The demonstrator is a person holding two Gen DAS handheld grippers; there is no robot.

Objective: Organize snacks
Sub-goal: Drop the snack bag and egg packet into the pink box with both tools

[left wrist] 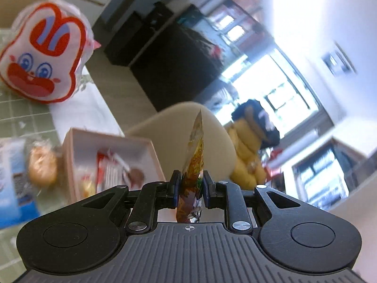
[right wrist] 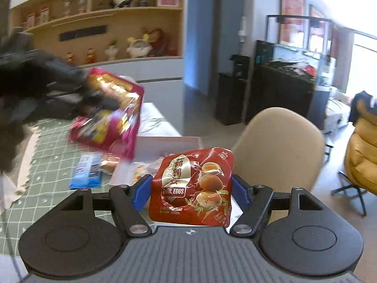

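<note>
**A:** Left wrist view first. What sits off to the left of your fingers?

**B:** Far out to my left is a white bag printed with a red rabbit face (left wrist: pixel 41 54), on the green checked tablecloth (left wrist: pixel 14 115). Nearer, just left of my fingers, lies a blurred wrapped bun (left wrist: pixel 42 167), then the pink box (left wrist: pixel 70 155) with a few wrapped snacks inside.

**A:** And the left gripper itself?

**B:** My left gripper (left wrist: pixel 189 186) has its pads pressed against a thin foil snack packet (left wrist: pixel 195 155), seen edge-on and sticking up past my fingertips. Beyond it is a beige chair back (left wrist: pixel 219 141).

**A:** Right wrist view, same order.

**B:** Up to my left, the other gripper (right wrist: pixel 42 87) shows as a dark blur holding a magenta packet (right wrist: pixel 113 115) above the table. Below it, a blue wrapper (right wrist: pixel 88 172) lies on the cloth beside the pink box (right wrist: pixel 169 141).

**A:** And your right fingers?

**B:** My right gripper (right wrist: pixel 191 188) pinches a red quail eggs pouch (right wrist: pixel 192 186) by its two sides between the blue pads, held over the box's near edge. A beige chair (right wrist: pixel 280 146) stands to my right.
</note>
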